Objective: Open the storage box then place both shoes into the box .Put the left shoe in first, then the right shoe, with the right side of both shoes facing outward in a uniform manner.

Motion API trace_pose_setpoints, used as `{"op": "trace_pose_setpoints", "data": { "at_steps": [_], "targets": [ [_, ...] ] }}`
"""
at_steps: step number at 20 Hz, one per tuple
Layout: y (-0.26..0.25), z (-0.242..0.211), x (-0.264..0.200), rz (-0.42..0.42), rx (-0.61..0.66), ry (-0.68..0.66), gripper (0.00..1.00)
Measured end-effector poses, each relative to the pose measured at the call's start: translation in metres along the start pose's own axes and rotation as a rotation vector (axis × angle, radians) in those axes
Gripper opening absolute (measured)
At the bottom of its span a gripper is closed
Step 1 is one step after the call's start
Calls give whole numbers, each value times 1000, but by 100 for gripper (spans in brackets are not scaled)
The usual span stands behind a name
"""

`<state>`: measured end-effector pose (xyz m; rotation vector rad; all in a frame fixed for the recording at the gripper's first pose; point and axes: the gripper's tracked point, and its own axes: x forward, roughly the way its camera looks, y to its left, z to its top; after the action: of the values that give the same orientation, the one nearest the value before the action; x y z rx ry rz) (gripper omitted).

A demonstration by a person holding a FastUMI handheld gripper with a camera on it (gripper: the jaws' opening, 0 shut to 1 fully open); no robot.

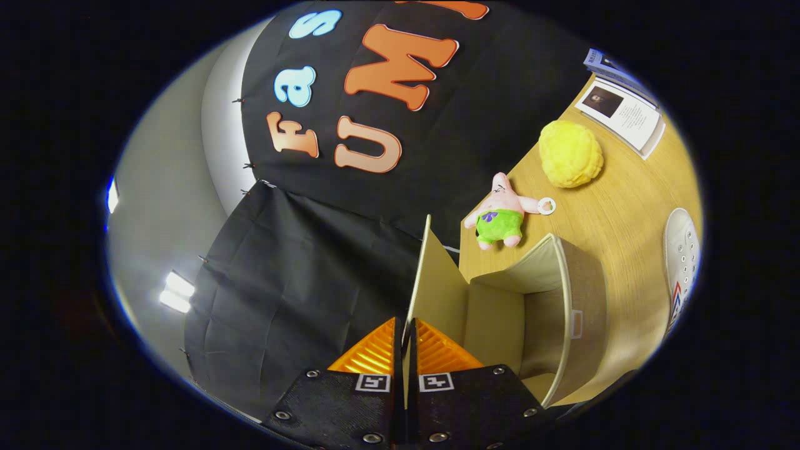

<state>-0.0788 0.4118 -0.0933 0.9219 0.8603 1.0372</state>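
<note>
Both tool (405,340) fingers on box lid (431,281)

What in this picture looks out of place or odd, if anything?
Nothing looks spilled or damaged. The gripper is shut on the raised lid of the storage box, which stands open. A white shoe lies beyond it, with two plush toys on the table.

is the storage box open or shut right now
Open: the gripper is shut on the lid, holding it raised edge-on, and the storage box shows a bare interior; no shoe inside what shows.
</note>
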Motion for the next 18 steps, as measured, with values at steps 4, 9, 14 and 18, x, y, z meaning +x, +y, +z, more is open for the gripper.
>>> {"op": "trace_pose_setpoints", "data": {
  "at_steps": [4, 9, 14, 18],
  "targets": [
    [35, -16, 36, 2, -81, 37, 2],
    [69, -50, 86, -8, -222, 116, 3],
    [75, -90, 115, -10, -332, 183, 18],
    [65, -91, 125, -59, -398, 181, 69]
  ]
}}
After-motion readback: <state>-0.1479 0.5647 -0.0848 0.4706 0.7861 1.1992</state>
